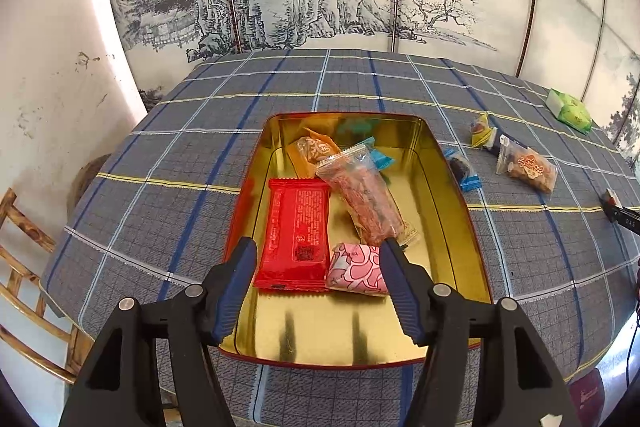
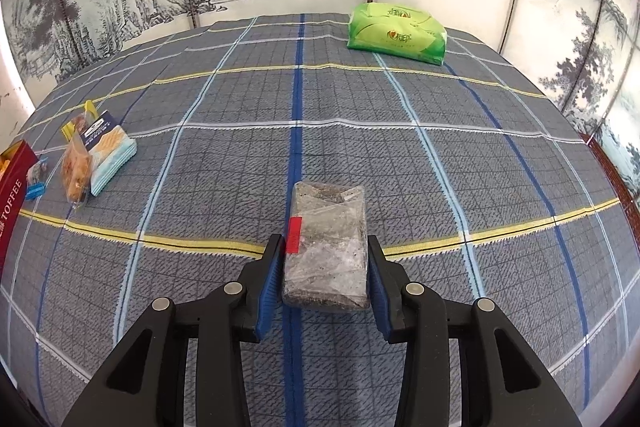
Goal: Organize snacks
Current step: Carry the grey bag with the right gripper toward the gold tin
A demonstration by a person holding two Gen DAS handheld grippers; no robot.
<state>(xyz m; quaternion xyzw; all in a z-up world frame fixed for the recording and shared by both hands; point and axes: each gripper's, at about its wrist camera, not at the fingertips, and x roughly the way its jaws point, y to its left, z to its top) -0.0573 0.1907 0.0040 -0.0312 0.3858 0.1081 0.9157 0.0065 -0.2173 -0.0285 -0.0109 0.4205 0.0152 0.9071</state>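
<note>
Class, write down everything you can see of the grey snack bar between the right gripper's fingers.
The grey snack bar is a flat, dark speckled block sealed in clear, crinkly plastic with a small red sticker on its left edge. It lies flat on the checked tablecloth, its long side pointing away from the camera, across a blue stripe. The right gripper brackets its near half; a thin gap seems to remain on each side, so the pads do not look pressed on it.

Your tin point(image 1: 448, 163) sits mid-table on the cloth point(image 1: 160, 187). In it: a flat packet point(image 1: 296, 231) at left, a long clear-wrapped bar point(image 1: 364, 199) to its right, a small sweet point(image 1: 356, 269) in front of that bar (touching the flat packet), two more wrappers behind. Right of the tin, on the cloth, lie loose snacks point(image 1: 528, 167). The tissue pack point(image 2: 396, 27) lies at the far edge. The wrapped block point(image 2: 326, 247) lies between your right gripper's point(image 2: 324, 267) fingers.
</note>
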